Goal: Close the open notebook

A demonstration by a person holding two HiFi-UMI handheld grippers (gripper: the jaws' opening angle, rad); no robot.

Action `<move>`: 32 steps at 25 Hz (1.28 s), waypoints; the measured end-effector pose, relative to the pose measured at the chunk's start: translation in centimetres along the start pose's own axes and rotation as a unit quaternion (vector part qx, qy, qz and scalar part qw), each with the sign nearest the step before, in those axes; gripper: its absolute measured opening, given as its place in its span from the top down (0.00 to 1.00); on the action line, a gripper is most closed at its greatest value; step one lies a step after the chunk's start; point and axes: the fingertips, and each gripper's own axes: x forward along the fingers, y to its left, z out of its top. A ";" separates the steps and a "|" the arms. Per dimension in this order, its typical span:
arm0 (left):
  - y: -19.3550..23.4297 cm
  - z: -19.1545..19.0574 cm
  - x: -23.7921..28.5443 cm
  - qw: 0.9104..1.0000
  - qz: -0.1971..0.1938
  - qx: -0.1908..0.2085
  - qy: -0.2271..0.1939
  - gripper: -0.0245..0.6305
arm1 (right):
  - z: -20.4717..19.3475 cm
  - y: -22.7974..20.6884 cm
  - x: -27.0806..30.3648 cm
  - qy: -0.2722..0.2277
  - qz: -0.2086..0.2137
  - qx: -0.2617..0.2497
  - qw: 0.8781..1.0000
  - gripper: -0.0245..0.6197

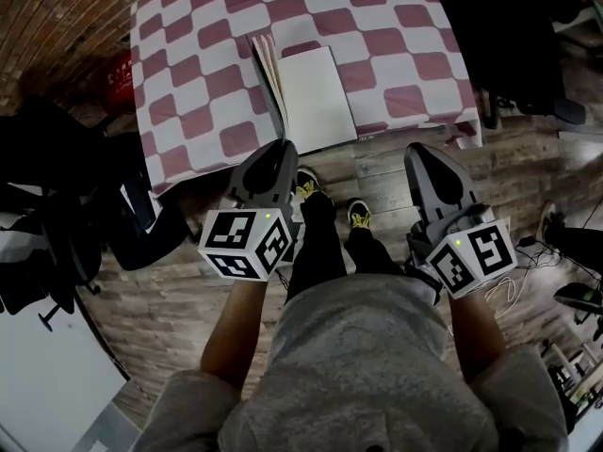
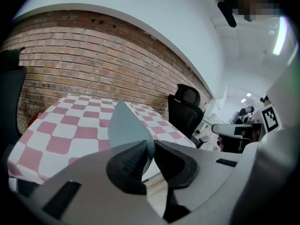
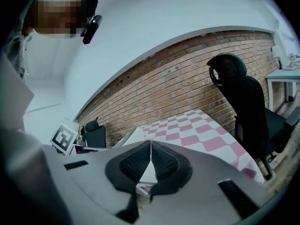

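Observation:
The open notebook (image 1: pixel 316 97) lies on the pink-and-white checked table (image 1: pixel 188 92) near its front edge, a blank white page facing up. Its left cover and leaves (image 1: pixel 267 69) stand raised along the spine. In the left gripper view this raised cover (image 2: pixel 126 123) shows as a grey-green sheet beyond the jaws. My left gripper (image 1: pixel 281 149) hovers at the table's front edge just short of the notebook, its jaws (image 2: pixel 152 146) a narrow slit apart with nothing gripped. My right gripper (image 1: pixel 419 151) hangs over the floor right of the notebook, its pads (image 3: pixel 151 146) pressed together and empty.
Black office chairs stand left (image 1: pixel 57 215) and right (image 1: pixel 509 45) of the table. A brick wall (image 2: pixel 93 55) runs behind it. My legs and yellow-laced shoes (image 1: pixel 330 210) are on the wooden floor between the grippers. Cables lie at the far right (image 1: pixel 528 252).

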 end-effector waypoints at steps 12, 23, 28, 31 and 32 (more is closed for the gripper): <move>-4.2 -2.3 6.0 0.996 -0.059 0.039 0.059 0.88 | -0.2 -3.2 -3.0 -0.014 -0.059 0.025 0.998 0.92; -5.8 -7.7 11.7 0.985 -0.044 0.108 0.124 0.80 | -0.8 -6.3 -6.8 -0.026 -0.120 0.047 0.991 0.92; -6.5 -9.7 12.2 0.984 -0.054 0.103 0.138 0.79 | -1.1 -6.9 -8.3 -0.027 -0.133 0.051 0.989 0.92; -6.6 -9.9 12.1 0.983 -0.047 0.115 0.133 0.79 | -0.8 -6.8 -9.0 -0.030 -0.132 0.048 0.990 0.92; -6.8 -9.9 12.1 0.983 -0.049 0.115 0.133 0.79 | -0.7 -6.8 -9.2 -0.032 -0.132 0.046 0.990 0.92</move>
